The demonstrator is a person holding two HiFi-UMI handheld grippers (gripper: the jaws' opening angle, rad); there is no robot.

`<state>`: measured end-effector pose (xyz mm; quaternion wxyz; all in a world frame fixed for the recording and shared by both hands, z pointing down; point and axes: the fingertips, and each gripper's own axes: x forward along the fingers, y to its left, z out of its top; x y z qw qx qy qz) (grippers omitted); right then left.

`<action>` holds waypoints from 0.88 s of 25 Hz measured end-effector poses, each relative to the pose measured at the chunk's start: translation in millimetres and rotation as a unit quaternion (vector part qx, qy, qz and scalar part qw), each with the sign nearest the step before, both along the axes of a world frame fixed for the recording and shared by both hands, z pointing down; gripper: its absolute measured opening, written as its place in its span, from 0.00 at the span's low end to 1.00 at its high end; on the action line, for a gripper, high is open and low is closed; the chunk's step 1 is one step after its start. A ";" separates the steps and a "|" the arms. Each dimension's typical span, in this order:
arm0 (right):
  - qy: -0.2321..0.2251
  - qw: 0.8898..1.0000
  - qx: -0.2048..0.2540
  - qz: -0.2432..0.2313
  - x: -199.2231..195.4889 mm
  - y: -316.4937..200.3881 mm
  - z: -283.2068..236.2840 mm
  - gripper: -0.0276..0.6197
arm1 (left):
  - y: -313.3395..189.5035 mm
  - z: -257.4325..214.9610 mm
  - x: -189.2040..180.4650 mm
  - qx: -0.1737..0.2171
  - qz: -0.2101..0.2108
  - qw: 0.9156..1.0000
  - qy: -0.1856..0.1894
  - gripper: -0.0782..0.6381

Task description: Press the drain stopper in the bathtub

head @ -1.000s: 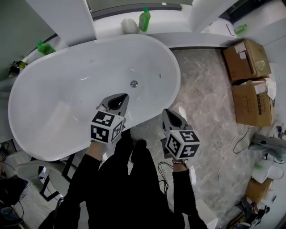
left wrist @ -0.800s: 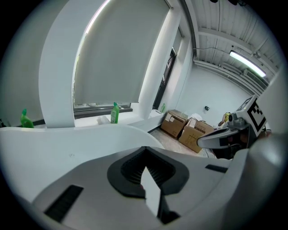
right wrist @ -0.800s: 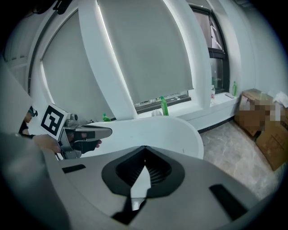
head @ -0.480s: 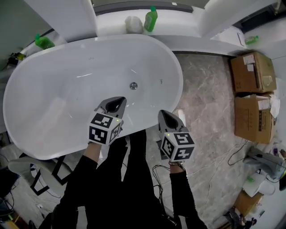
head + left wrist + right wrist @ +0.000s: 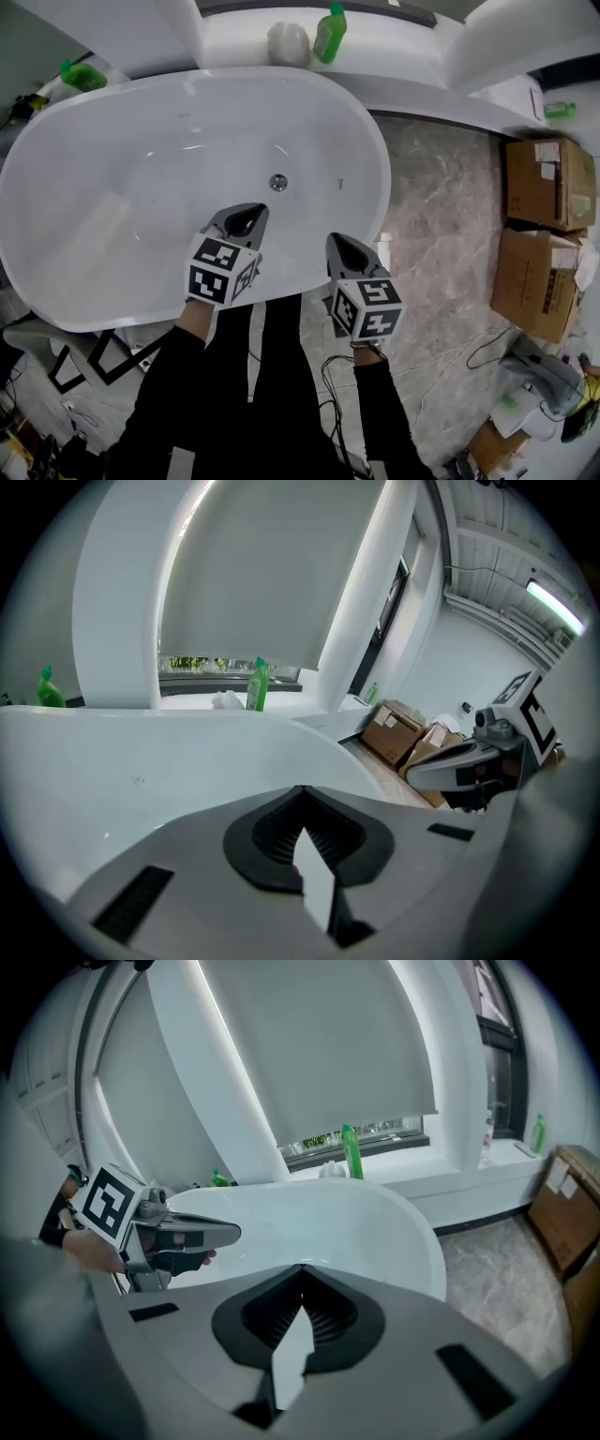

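White bathtub [image 5: 84,197] lies long left-to-right. Drain stopper [image 5: 278,182] sits on its floor toward the right end, open basin all round. Your left tongs [image 5: 251,214] and right tongs [image 5: 336,244], both closed and empty, hover at the near rim.

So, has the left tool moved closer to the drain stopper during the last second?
No. The left tool stays the same gap short of the drain stopper.

The drain stopper [image 5: 278,182] is a small, round, metallic disc seated flat in the floor of the bathtub [image 5: 112,216], right of centre. The bathtub is white, oval and glossy.
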<state>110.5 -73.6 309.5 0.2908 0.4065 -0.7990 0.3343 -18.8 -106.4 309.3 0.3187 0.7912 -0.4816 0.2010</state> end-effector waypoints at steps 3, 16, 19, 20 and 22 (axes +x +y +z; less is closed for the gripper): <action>-0.002 1.000 -0.011 -0.010 1.3 -10.0 17.1 0.04 | -12.1 19.9 5.6 -0.010 -0.006 1.000 -0.006 0.12; -0.009 0.998 -0.051 -0.027 -24.0 -35.2 115.9 0.04 | -41.1 137.4 2.3 -0.049 0.005 0.998 -0.030 0.12; -0.004 0.998 -0.059 -0.029 -35.7 -47.0 141.4 0.04 | -49.4 168.2 -2.7 -0.059 0.020 0.997 -0.034 0.12; 0.000 0.998 -0.061 -0.030 -39.6 -50.1 149.6 0.04 | -51.6 176.8 -4.0 -0.062 0.026 0.997 -0.034 0.12; 0.009 0.997 -0.067 -0.033 -47.1 -54.1 167.3 0.04 | -54.7 194.7 -5.7 -0.069 0.036 0.996 -0.032 0.12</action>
